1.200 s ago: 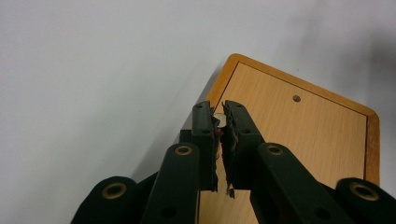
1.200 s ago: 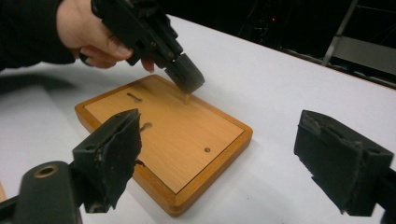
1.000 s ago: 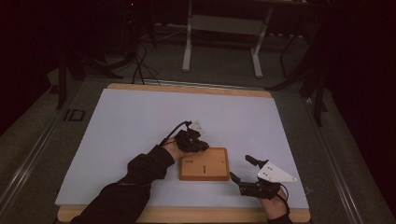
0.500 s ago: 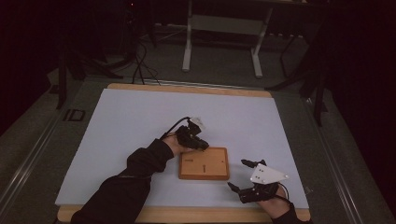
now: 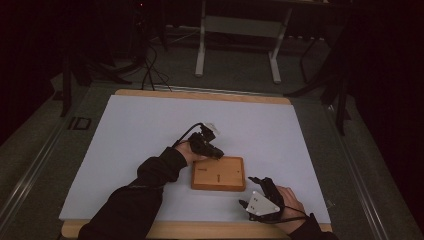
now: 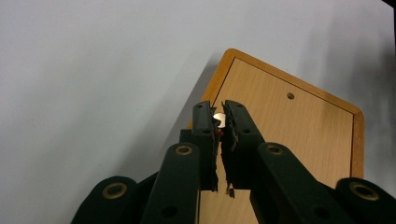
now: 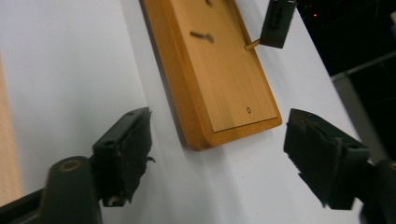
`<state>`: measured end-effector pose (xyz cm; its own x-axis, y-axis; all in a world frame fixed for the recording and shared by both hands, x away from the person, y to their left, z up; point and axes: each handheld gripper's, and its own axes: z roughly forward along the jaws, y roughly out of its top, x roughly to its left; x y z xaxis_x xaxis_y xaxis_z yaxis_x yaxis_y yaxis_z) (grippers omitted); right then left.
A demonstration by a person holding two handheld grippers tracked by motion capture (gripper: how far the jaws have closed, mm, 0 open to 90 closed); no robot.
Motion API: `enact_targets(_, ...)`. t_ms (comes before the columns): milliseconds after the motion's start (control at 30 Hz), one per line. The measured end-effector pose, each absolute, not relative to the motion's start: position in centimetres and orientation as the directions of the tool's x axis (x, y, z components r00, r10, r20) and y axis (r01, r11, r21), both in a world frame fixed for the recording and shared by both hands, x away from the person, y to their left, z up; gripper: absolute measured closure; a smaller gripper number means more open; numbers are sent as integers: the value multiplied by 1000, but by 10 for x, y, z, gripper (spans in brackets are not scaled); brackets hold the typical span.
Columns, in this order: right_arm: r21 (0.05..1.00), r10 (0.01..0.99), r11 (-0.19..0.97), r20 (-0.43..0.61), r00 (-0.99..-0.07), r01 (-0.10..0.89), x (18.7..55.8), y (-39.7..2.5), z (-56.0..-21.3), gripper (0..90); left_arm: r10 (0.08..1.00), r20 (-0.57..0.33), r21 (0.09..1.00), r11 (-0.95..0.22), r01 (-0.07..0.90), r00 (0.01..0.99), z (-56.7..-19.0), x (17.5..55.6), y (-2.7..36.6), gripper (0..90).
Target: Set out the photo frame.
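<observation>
A flat wooden board (image 5: 218,173) lies on the white tabletop, with a short dark slot mark (image 7: 201,36) and a small hole (image 6: 290,96) in its face. My left gripper (image 5: 212,150) hovers at the board's far left corner, shut on a small wooden peg (image 7: 252,45). In the left gripper view the peg shows as a pale tip (image 6: 220,120) between the closed jaws, over the board's edge (image 6: 219,79). My right gripper (image 5: 251,192) is open, low over the table near the board's near right corner (image 7: 201,142), with nothing between its jaws.
The white sheet (image 5: 150,130) covers a wooden table whose front edge (image 5: 200,231) runs close behind the right hand. Beyond the table stand a metal frame (image 5: 237,30) and cables (image 5: 150,65) on a dark floor.
My right gripper has drifted left and a little toward the table's front edge. The left gripper has stayed at the board's corner, still shut on the peg.
</observation>
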<state>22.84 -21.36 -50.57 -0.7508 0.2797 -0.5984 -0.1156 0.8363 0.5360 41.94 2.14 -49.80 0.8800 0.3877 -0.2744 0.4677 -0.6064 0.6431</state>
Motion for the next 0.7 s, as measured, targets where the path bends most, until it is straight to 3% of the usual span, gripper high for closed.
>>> enact_targets(333,322,112,920,-763,-637,-224,225,-202,-522,381,383,-320,623,-604,497,866,-498,427,22,845)
enact_targets(700,183,-3,936,-849,-529,-300,225,-194,-541,485,382,-332,622,-599,505,862,-499,429,23,845)
